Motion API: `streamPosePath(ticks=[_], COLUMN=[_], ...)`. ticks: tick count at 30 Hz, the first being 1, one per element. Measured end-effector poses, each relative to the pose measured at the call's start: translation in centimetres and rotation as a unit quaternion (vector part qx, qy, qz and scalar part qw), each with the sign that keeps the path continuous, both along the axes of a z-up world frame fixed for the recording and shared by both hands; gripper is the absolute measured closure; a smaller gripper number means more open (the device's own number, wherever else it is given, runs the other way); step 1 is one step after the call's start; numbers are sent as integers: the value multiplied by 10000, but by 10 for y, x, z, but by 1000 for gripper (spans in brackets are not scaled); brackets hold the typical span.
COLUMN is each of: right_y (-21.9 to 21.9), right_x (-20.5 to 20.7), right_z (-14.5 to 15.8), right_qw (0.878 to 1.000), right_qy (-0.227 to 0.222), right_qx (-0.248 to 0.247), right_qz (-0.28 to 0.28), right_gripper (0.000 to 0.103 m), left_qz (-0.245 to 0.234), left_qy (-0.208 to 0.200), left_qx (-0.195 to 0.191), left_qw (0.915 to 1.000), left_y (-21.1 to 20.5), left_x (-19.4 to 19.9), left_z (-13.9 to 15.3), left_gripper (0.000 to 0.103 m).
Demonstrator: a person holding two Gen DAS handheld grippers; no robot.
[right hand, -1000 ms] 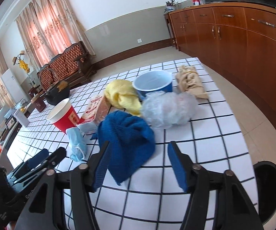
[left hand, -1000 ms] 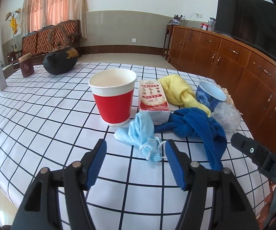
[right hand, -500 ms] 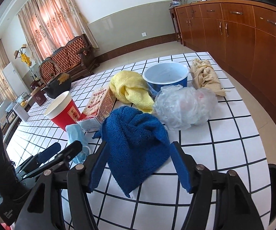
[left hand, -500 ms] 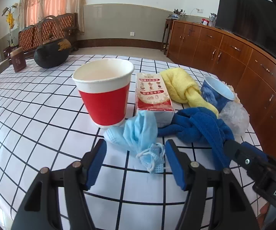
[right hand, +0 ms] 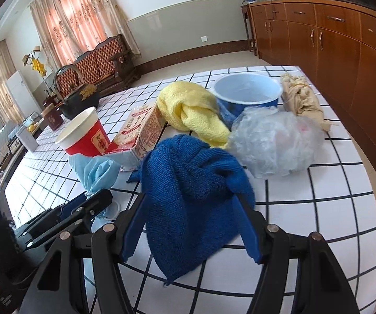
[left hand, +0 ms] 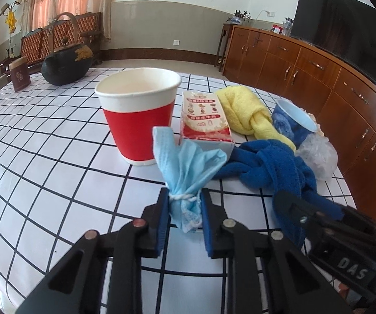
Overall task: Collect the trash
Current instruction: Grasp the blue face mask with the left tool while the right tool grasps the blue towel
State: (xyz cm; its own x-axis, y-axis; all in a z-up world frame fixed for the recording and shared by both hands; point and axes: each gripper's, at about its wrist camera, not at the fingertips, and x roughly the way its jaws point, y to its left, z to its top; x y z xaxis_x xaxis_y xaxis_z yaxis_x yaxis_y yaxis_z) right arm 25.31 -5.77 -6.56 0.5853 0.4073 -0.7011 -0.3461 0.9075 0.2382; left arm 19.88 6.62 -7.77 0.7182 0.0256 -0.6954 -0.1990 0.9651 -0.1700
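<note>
My left claw (left hand: 184, 210) is gripping the crumpled mask (left hand: 188, 167) just in front of the red cup (left hand: 138, 112) on the worktop (left hand: 44, 157). My right claw (right hand: 192, 225) is hanging spread wide around the blue towel (right hand: 190, 180).

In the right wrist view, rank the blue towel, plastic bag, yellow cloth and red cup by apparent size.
1. blue towel, though nearest the camera
2. plastic bag
3. yellow cloth
4. red cup, partly hidden
</note>
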Motion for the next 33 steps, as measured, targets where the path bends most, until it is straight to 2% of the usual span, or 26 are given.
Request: streamPosePath(ticks=[3, 5, 7, 13, 25, 27, 32, 33], right_y=[6, 9, 9, 8, -23, -23, -19, -19], right_x=[0, 2, 3, -14, -52, -52, -42, -40], right_z=[-4, -5, -7, 5, 11, 12, 11, 11], right_qw=[9999, 9997, 9996, 9986, 9961, 9973, 9987, 9988], right_qy=[-7, 29, 97, -106, 17, -115, -195, -195], right_qx=[-126, -141, -77, -18, 291, 149, -26, -37], right_qz=[99, 185, 249, 517, 836, 703, 477, 446], right_gripper=[57, 82, 100, 100, 100, 99, 94, 85], left_qz=[-11, -13, -26, -9, -86, -115, -114, -119], left_qy=[-1, -18, -27, 3, -25, -10, -33, -42], left_qx=[-61, -101, -129, -142, -181, -200, -166, -162], left_qw=[10000, 9999, 9999, 9999, 9998, 9997, 9998, 9998], left_y=[2, 3, 4, 8, 3, 2, 1, 2], left_x=[-1, -2, -2, -8, -18, -19, -19, -20], left_z=[0, 0, 1, 1, 3, 3, 5, 5], left_gripper=[79, 79, 79, 79, 79, 79, 75, 74])
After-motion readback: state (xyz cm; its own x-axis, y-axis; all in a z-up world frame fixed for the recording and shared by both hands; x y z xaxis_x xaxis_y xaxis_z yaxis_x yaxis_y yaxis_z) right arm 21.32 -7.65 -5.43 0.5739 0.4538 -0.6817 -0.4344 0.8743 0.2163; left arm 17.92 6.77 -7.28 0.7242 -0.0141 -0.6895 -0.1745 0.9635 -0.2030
